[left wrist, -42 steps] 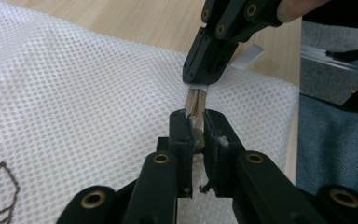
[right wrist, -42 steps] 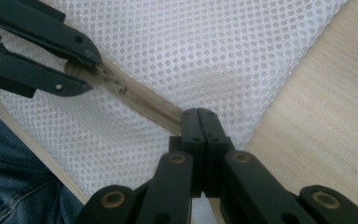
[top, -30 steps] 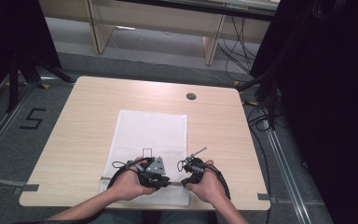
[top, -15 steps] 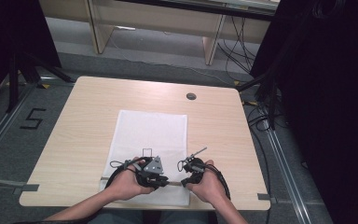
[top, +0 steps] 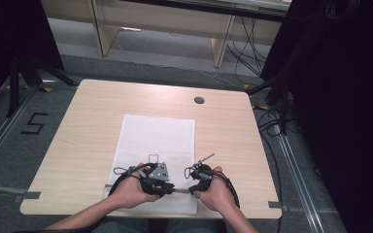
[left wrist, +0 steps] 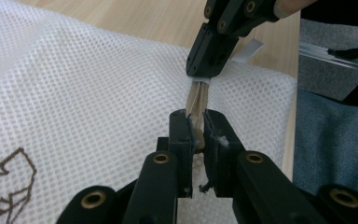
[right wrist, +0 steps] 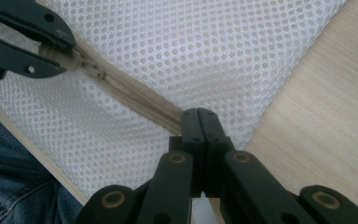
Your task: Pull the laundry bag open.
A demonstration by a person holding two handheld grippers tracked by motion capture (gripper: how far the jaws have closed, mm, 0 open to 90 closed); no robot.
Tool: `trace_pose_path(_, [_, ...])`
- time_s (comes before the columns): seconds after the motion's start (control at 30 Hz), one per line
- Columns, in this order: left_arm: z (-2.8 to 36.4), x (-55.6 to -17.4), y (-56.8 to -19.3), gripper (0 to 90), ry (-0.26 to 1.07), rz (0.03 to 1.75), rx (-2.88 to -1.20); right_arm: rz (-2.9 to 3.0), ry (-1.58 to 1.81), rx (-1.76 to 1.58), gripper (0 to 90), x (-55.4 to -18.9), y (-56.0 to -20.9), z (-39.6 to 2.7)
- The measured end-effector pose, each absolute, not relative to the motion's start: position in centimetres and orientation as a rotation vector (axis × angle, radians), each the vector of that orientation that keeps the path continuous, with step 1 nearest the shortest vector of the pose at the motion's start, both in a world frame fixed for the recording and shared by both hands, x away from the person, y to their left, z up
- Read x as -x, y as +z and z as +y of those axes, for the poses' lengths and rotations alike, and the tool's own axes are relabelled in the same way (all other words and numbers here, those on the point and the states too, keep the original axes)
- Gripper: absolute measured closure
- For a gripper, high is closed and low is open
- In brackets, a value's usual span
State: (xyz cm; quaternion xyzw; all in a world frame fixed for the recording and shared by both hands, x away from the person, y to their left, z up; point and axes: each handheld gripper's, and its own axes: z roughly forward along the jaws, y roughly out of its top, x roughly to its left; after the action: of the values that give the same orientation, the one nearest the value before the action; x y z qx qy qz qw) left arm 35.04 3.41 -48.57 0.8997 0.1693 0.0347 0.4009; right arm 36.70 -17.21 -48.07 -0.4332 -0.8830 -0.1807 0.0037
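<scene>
Mesh bag [top: 156,145], white, lying flat on the table [top: 87,121] at the middle of its near edge. Left gripper [left wrist: 195,129] and right gripper [right wrist: 199,122] each pinch the beige zipper [right wrist: 135,97] along the bag's near end.

High view: you look down and forward from above your side of the table [top: 92,121].
Gripper views: close, along each gripper's jaws.
Shared: the mesh bag's [top: 158,136] zipper [right wrist: 140,100].
</scene>
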Motion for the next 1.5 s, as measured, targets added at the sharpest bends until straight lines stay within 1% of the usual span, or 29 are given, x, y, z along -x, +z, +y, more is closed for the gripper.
trace_pose_path(0.43, [3.9,-34.9,-48.6,81.7,0.078,0.449,-2.257,-2.756,-0.565,1.371,90.0,-36.7,-48.1,-17.2])
trace_pose_path(0.47, [4.0,-35.0,-48.5,81.7,0.094,0.434,-2.270,-2.756,-0.563,1.370,90.0,-36.7,-48.1,-17.2])
trace_pose_path(0.53, [4.0,-34.9,-48.5,81.7,0.079,0.445,-2.255,-2.761,-0.576,1.363,90.0,-36.7,-48.2,-17.3])
trace_pose_path(0.77, [4.3,-35.0,-48.4,81.7,0.096,0.420,-2.283,-2.769,-0.576,1.355,90.0,-36.7,-48.2,-17.3])
trace_pose_path(0.93, [4.5,-34.9,-48.4,81.7,0.079,0.441,-2.254,-2.751,-0.581,1.364,90.0,-36.7,-48.1,-17.4])
trace_pose_path(1.2, [4.8,-35.0,-48.2,81.7,0.095,0.418,-2.268,-2.750,-0.563,1.378,90.0,-36.6,-48.1,-17.3])
trace_pose_path(1.33, [5.2,-34.8,-48.2,81.7,0.099,0.437,-2.261,-2.765,-0.574,1.353,90.0,-36.8,-48.1,-17.4])
trace_pose_path(1.37, [5.2,-34.8,-48.3,81.7,0.084,0.447,-2.245,-2.748,-0.567,1.375,90.0,-36.7,-48.1,-17.3])
trace_pose_path(1.47, [5.3,-34.8,-48.2,81.7,0.096,0.429,-2.269,-2.750,-0.565,1.374,90.0,-36.7,-48.1,-17.3])
trace_pose_path(1.5, [5.2,-34.8,-48.3,81.7,0.085,0.441,-2.248,-2.751,-0.565,1.374,90.0,-36.7,-48.1,-17.3])
